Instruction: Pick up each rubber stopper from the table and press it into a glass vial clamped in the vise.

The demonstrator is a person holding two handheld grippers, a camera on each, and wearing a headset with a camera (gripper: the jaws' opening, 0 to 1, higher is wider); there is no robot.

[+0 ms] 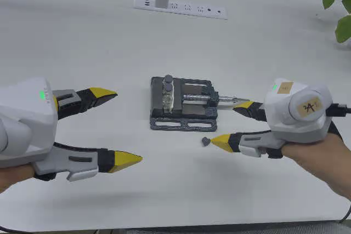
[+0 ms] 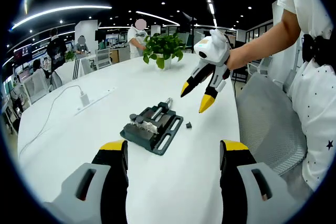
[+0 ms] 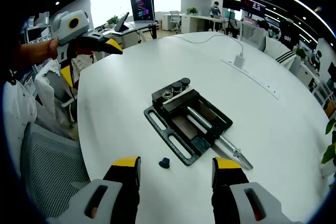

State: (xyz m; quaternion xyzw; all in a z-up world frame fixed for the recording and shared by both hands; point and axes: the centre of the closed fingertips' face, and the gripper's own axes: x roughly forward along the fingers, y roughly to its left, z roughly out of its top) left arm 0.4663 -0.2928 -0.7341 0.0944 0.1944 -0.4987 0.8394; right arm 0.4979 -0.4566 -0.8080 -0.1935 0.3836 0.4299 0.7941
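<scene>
1. The right gripper (image 1: 224, 124) is open and empty. The rubber stopper (image 1: 205, 141) lies just ahead of its lower jaw tip.
2. The left gripper (image 1: 128, 126) is open too, well apart from the vise (image 1: 181, 121).
3. The stopper looks small, light and soft; grip its sides.
4. One glass vial (image 3: 167, 95) seems unstoppered; it is fragile, so press gently.

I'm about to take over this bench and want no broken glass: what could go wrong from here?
The stopper is tiny and lies loose by the vise; the open right gripper could flick it away rather than grip it. That gripper's upper jaw sits near the vise's screw handle, so it might snag. The open vial stands tight beside two capped vials, so an off-centre press could crack glass.
</scene>
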